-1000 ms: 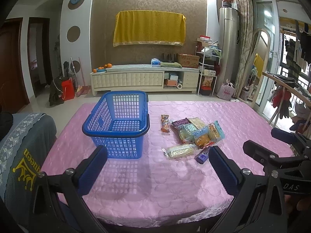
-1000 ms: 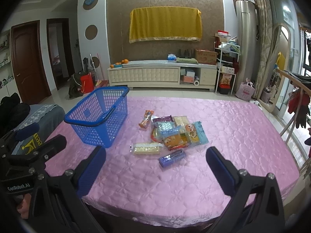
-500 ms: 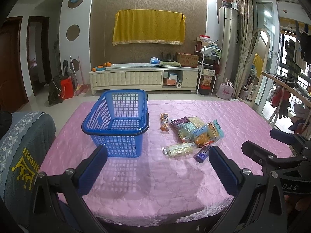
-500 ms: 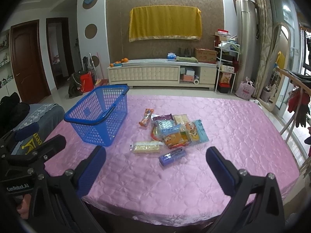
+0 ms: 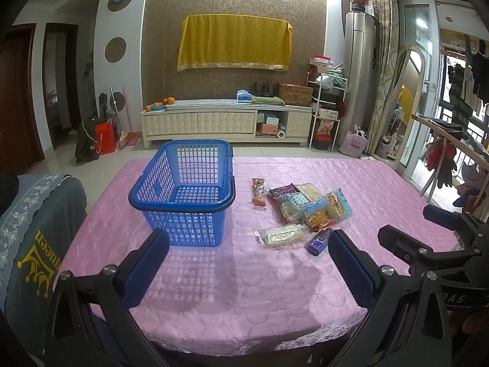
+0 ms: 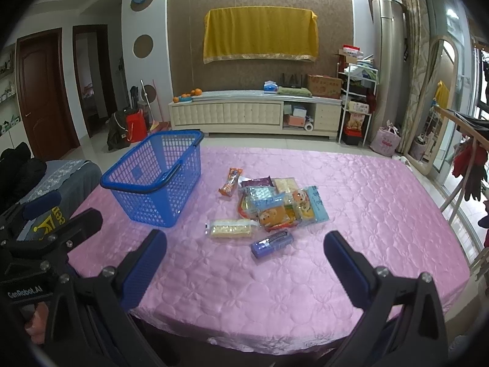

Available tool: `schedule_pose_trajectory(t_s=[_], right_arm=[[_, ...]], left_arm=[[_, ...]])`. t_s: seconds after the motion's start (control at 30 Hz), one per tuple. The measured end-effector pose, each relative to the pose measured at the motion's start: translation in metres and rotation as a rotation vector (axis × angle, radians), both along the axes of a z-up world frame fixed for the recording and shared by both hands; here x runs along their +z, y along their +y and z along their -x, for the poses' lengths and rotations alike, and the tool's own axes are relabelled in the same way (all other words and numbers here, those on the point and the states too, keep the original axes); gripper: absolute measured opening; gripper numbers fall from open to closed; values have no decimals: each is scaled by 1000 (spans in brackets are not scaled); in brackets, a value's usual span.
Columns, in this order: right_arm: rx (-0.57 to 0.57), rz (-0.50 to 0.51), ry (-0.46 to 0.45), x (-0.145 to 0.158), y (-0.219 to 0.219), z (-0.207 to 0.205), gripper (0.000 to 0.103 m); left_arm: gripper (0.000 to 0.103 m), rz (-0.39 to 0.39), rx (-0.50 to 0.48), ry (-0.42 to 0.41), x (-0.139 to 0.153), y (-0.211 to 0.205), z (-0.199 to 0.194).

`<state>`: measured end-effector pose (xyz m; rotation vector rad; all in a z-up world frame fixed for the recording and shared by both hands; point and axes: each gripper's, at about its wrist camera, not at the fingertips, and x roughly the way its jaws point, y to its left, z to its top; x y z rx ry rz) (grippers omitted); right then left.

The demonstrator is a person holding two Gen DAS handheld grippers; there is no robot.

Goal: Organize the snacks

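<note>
Both your grippers, left gripper (image 5: 247, 246) and right gripper (image 6: 244, 249), hover low over the quilted pink table (image 6: 366, 202), jaws spread wide, empty. Crinkly snack packets (image 6: 272, 205) lie heaped beside the blue mesh basket (image 6: 156, 177).

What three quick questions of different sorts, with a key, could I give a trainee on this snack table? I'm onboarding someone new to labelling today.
1. True or false: the blue basket already holds a snack.
2. Which snack lies nearest the right gripper? A) orange stick packet B) purple packet C) pale wafer packet
3. Fill in: both the left gripper and the right gripper are ____ and hold nothing.

Key: 1. False, the basket is empty; every snack lies on the pink tablecloth to its right. 2. B. 3. open.
</note>
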<state>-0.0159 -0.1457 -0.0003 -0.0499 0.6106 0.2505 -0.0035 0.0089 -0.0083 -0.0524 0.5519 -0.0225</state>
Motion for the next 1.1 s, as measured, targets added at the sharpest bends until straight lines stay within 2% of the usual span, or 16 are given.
schedule_pose_trajectory(t_s=[1.1], right_arm=[[5,-2,20,-5,5,1,103]], left_arm=[[103,8,-2,1,-2,3,2]])
